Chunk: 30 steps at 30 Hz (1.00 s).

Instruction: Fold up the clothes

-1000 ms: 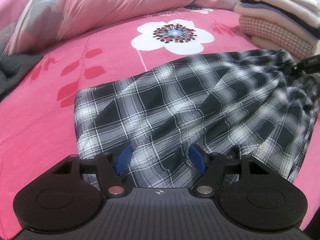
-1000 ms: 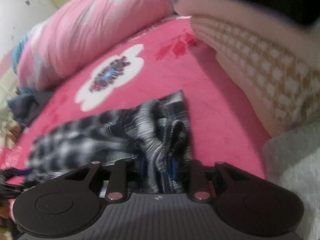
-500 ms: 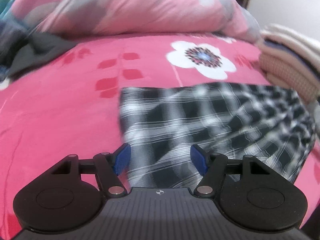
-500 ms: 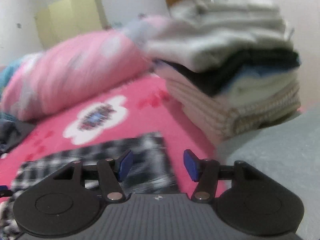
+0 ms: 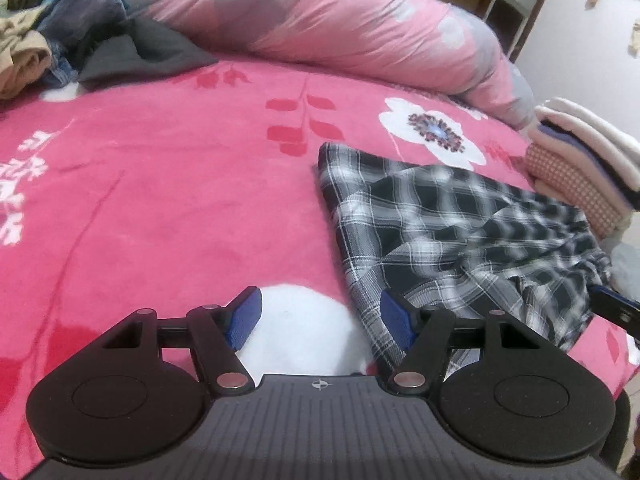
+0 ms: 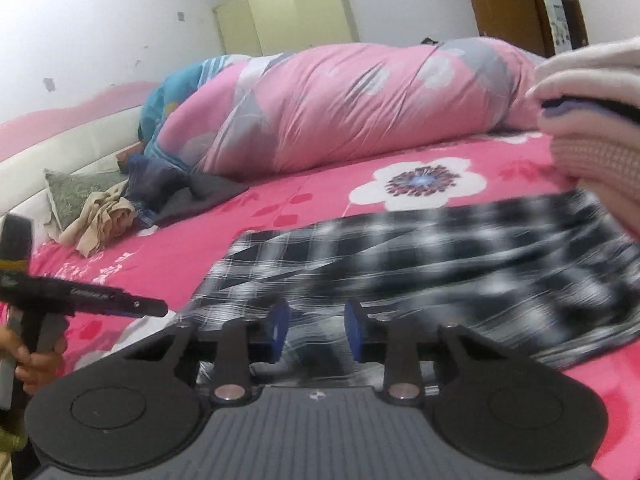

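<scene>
Bed: a bright pink bedspread [image 5: 168,184] with white flowers covers it, and everything lies on it.
Checked cloth: a black and white checked garment [image 5: 460,232] lies flat on the bedspread, near the front edge. It is in front of the big white flower [image 5: 434,132]. Its right end is bunched up and wrinkly.
Left gripper: the left gripper [image 5: 320,326] is spread wide. Its blue pads [image 5: 246,322] have nothing between them. One pad is over a white patch of the bedspread and the other is just at the left edge of the checked cloth.
Right gripper: the right gripper [image 6: 314,328] sits low at the front edge of the checked cloth [image 6: 420,264]. Its jaws have just been closing and stand close together with a gap left. The cloth there is blurry, so I cannot tell if any of it is pinched.
Folded pile: a stack of folded clothes [image 5: 580,164] sits just beside the right end of the checked cloth.
Quilt: a rolled pink quilt [image 6: 340,108] lies along the back of the bed.
Messy heap: a dark grey cloth [image 5: 140,52] and other loose clothes lie far off at the left.
Hand: a hand [image 6: 28,356] at the left holds the other gripper's handle.
</scene>
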Motion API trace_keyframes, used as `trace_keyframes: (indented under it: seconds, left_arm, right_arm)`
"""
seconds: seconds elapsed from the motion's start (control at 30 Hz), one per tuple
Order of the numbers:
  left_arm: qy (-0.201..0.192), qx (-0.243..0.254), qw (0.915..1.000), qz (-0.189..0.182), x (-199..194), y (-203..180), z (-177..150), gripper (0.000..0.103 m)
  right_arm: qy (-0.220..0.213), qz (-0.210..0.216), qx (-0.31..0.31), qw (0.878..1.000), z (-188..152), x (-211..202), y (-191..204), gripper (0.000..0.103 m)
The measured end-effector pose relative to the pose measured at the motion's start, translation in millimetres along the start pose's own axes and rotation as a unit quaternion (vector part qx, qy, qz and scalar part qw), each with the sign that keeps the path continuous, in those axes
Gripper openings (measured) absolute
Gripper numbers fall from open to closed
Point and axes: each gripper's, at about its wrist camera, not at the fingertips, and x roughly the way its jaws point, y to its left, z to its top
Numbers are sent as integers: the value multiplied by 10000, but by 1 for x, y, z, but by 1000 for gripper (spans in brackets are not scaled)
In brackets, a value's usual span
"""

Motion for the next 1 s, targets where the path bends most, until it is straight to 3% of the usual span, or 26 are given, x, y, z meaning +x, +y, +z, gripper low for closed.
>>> trace_keyframes:
  seconds: [0.1,0.2,0.27,0.5,0.63,0.73,0.8,1.0]
  left_arm:
    - [-262,329,9991,-109,-10,-6,-2,66]
    - [-493,780,9952,-335,-13,-25,-2,66]
    - [-622,1164,9899,-512,-12,-43,-1,66]
    - [-916,2840,9512,-782,21,-119,-17,64]
    - [-932,3240,9363,-987,33,-138,-29,60]
    - [-709,3189,9386,-1113,43,-136,-33,50]
    - [-519,3060,9440,-1120,46,-132,-36,50]
    - [-629,2066,9665,-1390,18,-87,-28,50]
  right_arm:
    - [19,-105,-3,9999,-3,20,7,24]
    - [571,-587,-3,9966,-17,59,1,22]
    - [560,-722,7,9958,-23,64,1,21]
    - [386,-873,6,9954,-7,48,6,22]
    - [-44,-901,-75,9959,27,32,-6,22]
    - [83,-749,41,9971,56,44,-23,23]
    - [167,-563,-32,9983,72,55,-24,23]
    - [721,592,-418,9948,107,105,6,23]
